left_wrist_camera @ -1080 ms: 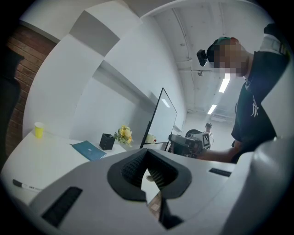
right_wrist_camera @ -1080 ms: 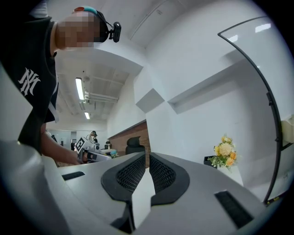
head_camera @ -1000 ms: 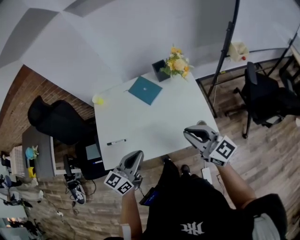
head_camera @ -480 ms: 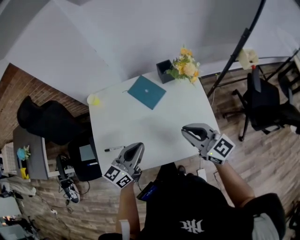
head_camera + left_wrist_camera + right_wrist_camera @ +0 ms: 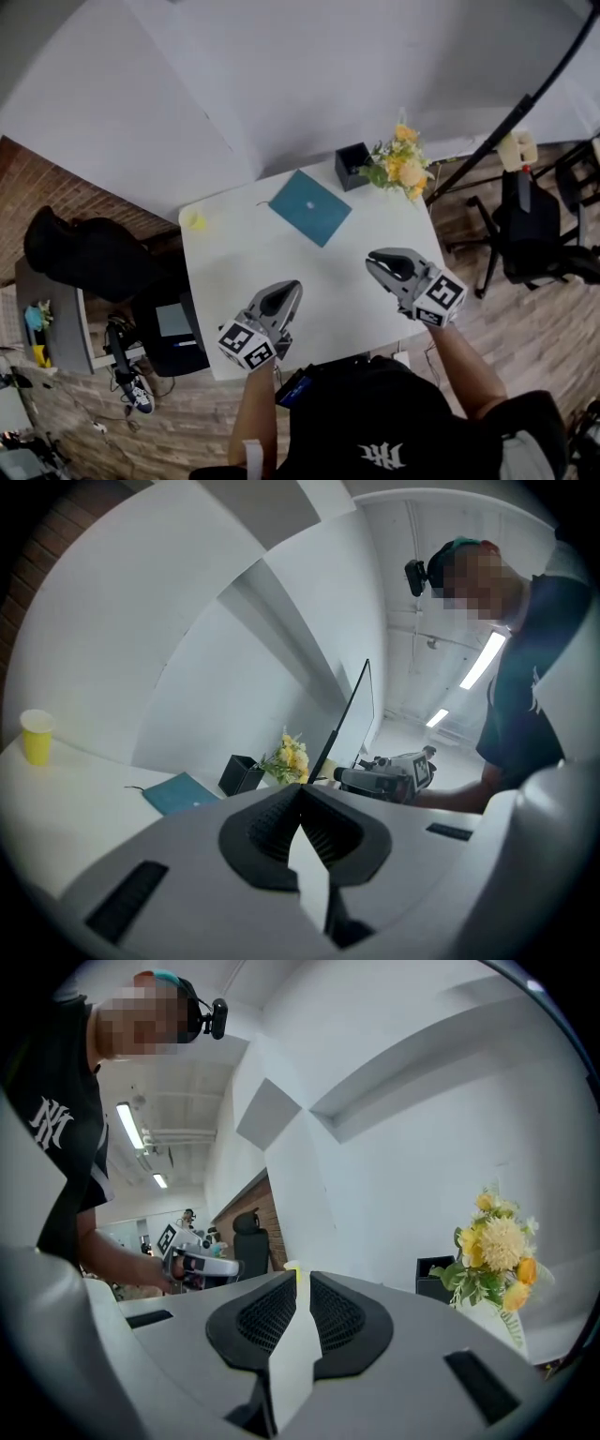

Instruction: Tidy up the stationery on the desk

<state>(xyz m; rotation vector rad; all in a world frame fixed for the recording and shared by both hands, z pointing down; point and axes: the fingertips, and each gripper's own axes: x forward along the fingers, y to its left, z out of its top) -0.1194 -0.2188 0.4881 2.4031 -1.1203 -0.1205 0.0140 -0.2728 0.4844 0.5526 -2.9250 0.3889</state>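
A white desk [image 5: 244,267] carries a teal notebook [image 5: 310,207], a black pen holder [image 5: 352,166], a bunch of yellow flowers [image 5: 401,169] and a yellow cup [image 5: 194,220]. My left gripper [image 5: 289,289] hovers over the desk's front left part, shut and empty. Over the front right part is my right gripper [image 5: 372,262], its jaws closed to a thin slit with nothing between them. The left gripper view looks past its own jaws [image 5: 300,787] to the notebook [image 5: 181,792], the holder [image 5: 239,773] and the cup [image 5: 37,736]. The right gripper [image 5: 298,1279] view shows the flowers [image 5: 497,1251]. No pen is in view.
A black office chair [image 5: 80,253] stands left of the desk and another [image 5: 530,225] to the right. A black pole [image 5: 511,117] leans behind the right corner. A low grey cabinet [image 5: 56,309] sits at the far left on the wooden floor.
Both grippers have moved forward from the desk's front edge to over its surface. The black pen seen earlier near the front left edge is out of sight now.
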